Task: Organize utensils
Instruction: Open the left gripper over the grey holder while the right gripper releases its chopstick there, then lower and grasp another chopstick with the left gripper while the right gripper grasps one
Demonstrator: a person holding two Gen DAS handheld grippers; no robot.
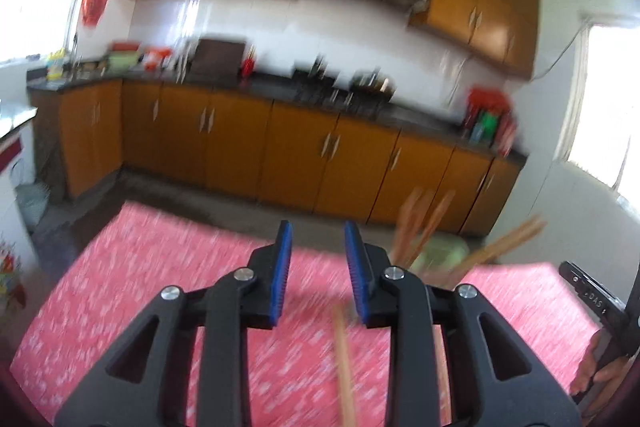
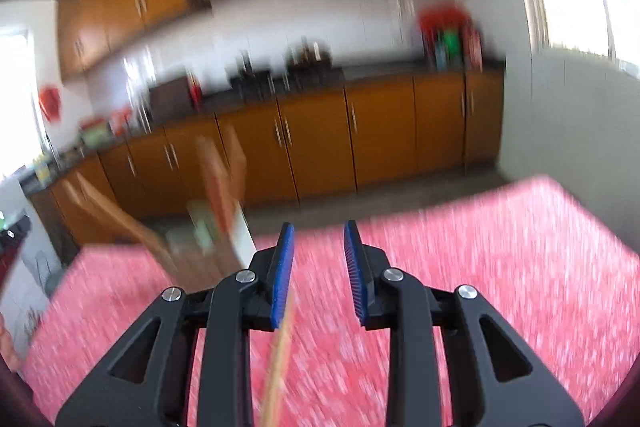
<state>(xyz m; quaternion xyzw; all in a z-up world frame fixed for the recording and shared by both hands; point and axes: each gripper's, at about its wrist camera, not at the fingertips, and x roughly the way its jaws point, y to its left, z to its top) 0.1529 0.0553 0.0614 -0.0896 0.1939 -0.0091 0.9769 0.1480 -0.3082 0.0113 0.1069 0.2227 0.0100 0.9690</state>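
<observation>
We have both tools parted and holding nothing: the left tool (image 1: 318, 267) and the right tool (image 2: 318, 267) hang above the pink desk (image 1: 140, 267). The chopsticks (image 1: 424, 223) stand in a pale green holder (image 1: 444, 251) at the desk's far edge, and one loose chopstick (image 1: 344, 367) lies on the cloth below us. Both views are smeared, so we judge a hurried reach could knock the holder over or roll the loose stick.

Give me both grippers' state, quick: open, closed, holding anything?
Left gripper: open, holding nothing; a chopstick lies on the table below it.
Right gripper: open, holding nothing.
</observation>
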